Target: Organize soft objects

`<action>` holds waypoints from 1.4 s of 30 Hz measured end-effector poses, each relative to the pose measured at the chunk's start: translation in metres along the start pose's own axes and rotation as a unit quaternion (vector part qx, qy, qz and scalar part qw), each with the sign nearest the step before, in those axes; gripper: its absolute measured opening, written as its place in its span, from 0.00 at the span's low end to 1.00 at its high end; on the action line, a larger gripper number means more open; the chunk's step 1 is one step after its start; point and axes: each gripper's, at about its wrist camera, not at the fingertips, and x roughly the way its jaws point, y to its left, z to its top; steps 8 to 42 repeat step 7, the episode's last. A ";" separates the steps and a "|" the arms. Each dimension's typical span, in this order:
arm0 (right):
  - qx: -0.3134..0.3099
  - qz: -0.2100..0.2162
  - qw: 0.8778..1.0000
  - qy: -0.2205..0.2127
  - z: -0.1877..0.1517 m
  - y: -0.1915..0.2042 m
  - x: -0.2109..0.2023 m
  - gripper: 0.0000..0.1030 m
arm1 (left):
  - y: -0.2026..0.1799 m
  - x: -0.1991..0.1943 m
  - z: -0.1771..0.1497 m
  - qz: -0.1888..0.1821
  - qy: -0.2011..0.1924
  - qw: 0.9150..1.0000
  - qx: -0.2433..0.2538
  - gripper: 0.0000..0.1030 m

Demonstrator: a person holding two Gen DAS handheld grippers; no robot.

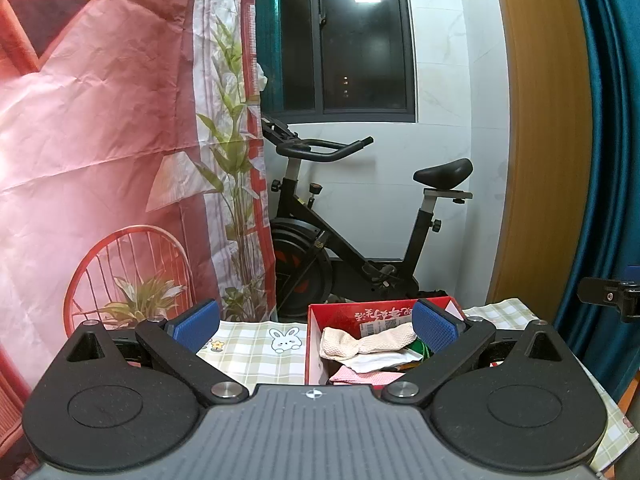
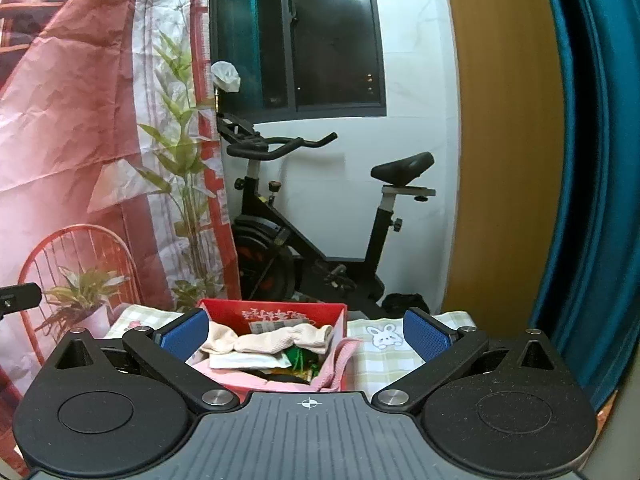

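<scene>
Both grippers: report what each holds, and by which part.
Nothing is held. The left gripper and right gripper are both open and empty, above the red box.

cloths in box on table, bike behind

The inner back wall of the red box in front of me carries a row of white Chinese characters, upside down from here and too blurred to read. A white barcode label below them is equally illegible.
</scene>
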 end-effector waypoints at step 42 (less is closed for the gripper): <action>-0.002 -0.012 1.000 0.003 -0.003 -0.002 0.002 1.00 | 0.000 0.000 0.000 -0.001 -0.001 1.000 -0.001 1.00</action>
